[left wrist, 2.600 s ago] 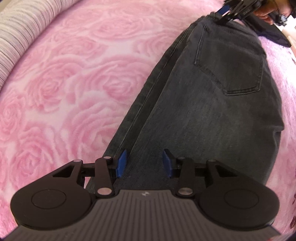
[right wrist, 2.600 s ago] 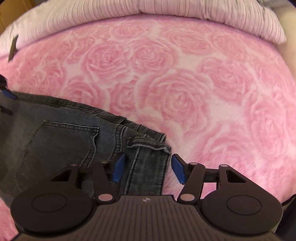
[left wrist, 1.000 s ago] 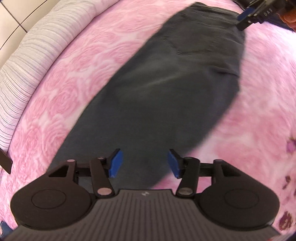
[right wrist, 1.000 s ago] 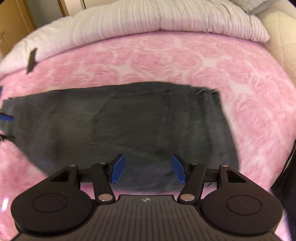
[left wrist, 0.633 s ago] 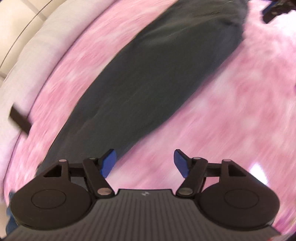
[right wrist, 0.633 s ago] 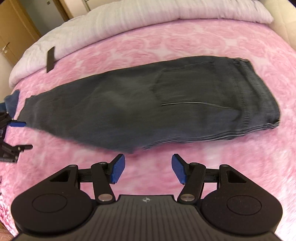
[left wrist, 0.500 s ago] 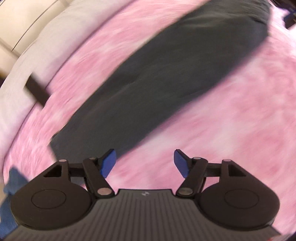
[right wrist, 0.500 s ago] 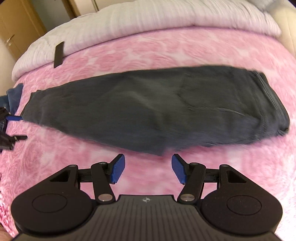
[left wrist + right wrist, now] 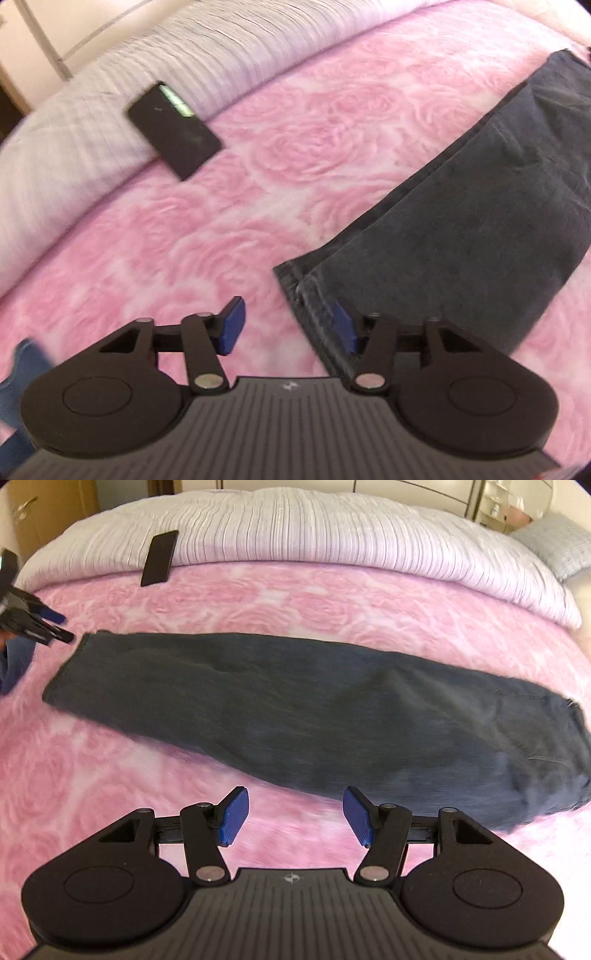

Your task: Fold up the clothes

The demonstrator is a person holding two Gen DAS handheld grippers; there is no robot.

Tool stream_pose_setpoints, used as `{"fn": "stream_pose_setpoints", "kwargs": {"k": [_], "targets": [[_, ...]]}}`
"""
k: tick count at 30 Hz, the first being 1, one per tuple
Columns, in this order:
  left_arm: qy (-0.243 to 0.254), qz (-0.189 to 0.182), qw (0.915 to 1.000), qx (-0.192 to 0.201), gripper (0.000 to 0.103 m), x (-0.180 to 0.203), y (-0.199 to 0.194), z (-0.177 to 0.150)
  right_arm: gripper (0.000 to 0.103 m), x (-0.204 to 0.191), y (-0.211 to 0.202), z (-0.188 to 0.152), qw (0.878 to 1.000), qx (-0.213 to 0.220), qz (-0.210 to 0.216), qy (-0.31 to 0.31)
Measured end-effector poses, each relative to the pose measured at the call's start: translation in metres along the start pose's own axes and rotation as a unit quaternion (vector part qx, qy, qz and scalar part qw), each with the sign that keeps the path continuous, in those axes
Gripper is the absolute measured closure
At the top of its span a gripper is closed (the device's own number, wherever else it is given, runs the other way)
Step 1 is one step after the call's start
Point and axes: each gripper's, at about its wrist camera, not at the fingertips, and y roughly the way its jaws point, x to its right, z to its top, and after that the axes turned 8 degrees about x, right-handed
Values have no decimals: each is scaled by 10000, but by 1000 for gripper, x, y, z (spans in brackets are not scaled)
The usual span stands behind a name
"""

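Dark grey denim jeans (image 9: 314, 716) lie lengthwise, legs stacked, on the pink rose-patterned blanket (image 9: 258, 602). Left gripper (image 9: 288, 326) gapes at the hem; right gripper (image 9: 293, 821) hangs released, empty. Any hem grasp should catch both layers squarely.

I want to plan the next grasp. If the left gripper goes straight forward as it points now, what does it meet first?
Probably the hem of the jeans, just right of the open left gripper. Dead centre is bare blanket; depth is unclear.
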Motion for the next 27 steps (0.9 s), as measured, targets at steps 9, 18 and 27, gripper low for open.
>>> {"fn": "stream_pose_setpoints", "kwargs": {"k": [9, 18, 27], "targets": [[-409, -900, 9951, -10, 95, -27, 16, 3, 43, -13, 20, -7, 9989, -325, -242, 256], [-22, -569, 9982, -190, 77, -27, 30, 8, 39, -15, 31, -4, 9982, -301, -419, 305], [797, 276, 9964, 16, 72, -8, -17, 13, 29, 35, 17, -14, 9777, 66, -1944, 797]]}}
